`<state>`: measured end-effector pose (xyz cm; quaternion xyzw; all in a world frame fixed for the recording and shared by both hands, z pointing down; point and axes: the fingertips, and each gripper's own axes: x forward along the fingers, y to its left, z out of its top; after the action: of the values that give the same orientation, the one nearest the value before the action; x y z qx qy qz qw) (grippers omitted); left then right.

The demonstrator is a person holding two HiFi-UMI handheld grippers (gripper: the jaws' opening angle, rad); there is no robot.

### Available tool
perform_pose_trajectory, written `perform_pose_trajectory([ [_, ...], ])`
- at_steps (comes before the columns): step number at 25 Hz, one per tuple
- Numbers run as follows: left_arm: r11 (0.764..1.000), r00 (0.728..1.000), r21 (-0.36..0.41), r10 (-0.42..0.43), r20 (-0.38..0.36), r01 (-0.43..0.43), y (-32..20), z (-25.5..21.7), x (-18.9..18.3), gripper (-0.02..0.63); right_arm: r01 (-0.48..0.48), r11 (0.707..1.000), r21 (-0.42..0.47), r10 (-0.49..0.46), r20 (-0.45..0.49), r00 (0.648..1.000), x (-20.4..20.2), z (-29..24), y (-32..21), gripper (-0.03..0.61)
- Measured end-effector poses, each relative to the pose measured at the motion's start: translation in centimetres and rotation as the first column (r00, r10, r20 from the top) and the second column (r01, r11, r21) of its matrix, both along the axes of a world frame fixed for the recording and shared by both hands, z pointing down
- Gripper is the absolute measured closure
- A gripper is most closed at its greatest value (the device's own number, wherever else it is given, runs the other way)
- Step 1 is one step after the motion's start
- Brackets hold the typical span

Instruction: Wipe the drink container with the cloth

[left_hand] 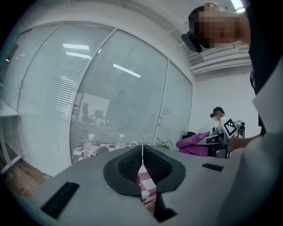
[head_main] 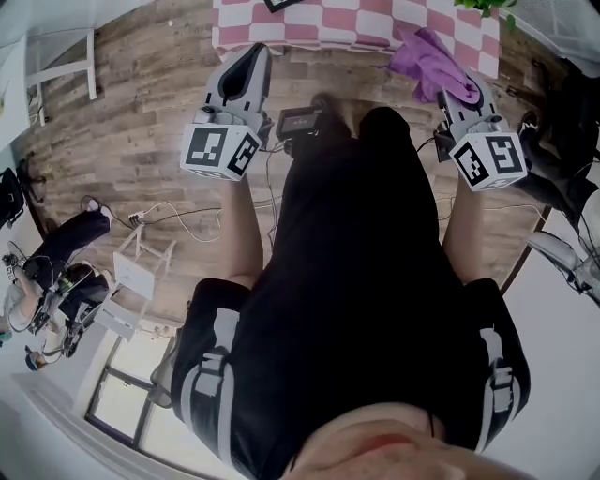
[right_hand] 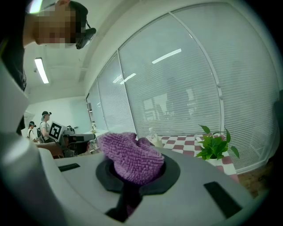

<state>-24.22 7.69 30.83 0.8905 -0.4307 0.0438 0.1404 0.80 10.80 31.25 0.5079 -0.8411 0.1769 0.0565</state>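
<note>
Your left tool is clenched with nothing in it: in the left gripper view its two dark pads meet along a thin line, and only the checked cover of the desk shows through the notch below them. Your right tool is clamped on the purple cloth. In the right gripper view the cloth bulges up out of the jaws as a fuzzy lump and fills the space between them, and in the head view it flops out past the tool's tip, over the near edge of the desk.

You hold both tools out in front of your body, well apart, left and right of your black shirt. Each reaches about to the near edge of the desk, above the wooden floor.

Two clear bottles with white caps stand upright on the desk, near each other. In the left gripper view they are far ahead and a little to the left of the left tool, touching neither tool. The head view cuts off that part of the desk. From the right gripper view one bottle shows just beyond the cloth, and a green plant stands to the right on the desk.
</note>
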Motion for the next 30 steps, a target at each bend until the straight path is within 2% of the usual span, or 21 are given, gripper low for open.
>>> perform_pose_trajectory([
  [4,0.999,1.000,0.034,-0.009,0.021,0.008,-1.7,-0.1,0.5,0.578,-0.003,1.000,-0.013,0.003,0.027,1.000,0.6,0.5,-1.3,0.540],
  [7,1.000,1.000,0.017,-0.003,0.026,0.002,-2.5,0.1,1.4,0.578,0.008,1.000,-0.012,-0.007,0.077,0.997,1.3,0.5,-2.6,0.540],
  [14,1.000,0.998,0.006,-0.027,0.057,0.027,-6.1,-0.7,3.4,0.577,0.066,0.998,0.011,-0.066,0.042,0.997,2.6,0.0,-8.3,0.540],
  [20,0.996,0.996,0.039,-0.085,0.023,0.084,-10.0,-2.5,7.3,0.577,0.152,0.987,0.054,-0.153,0.006,0.988,4.3,-0.5,-12.7,0.538],
  [26,0.989,0.988,-0.011,-0.151,-0.017,0.151,-12.1,-1.3,11.9,0.577,0.256,0.966,0.030,-0.257,0.031,0.966,6.1,1.8,-16.0,0.538],
  [30,0.982,0.984,-0.056,-0.180,0.012,0.180,-13.5,0.2,13.5,0.577,0.312,0.950,0.010,-0.312,0.048,0.949,6.2,3.2,-18.2,0.538],
])
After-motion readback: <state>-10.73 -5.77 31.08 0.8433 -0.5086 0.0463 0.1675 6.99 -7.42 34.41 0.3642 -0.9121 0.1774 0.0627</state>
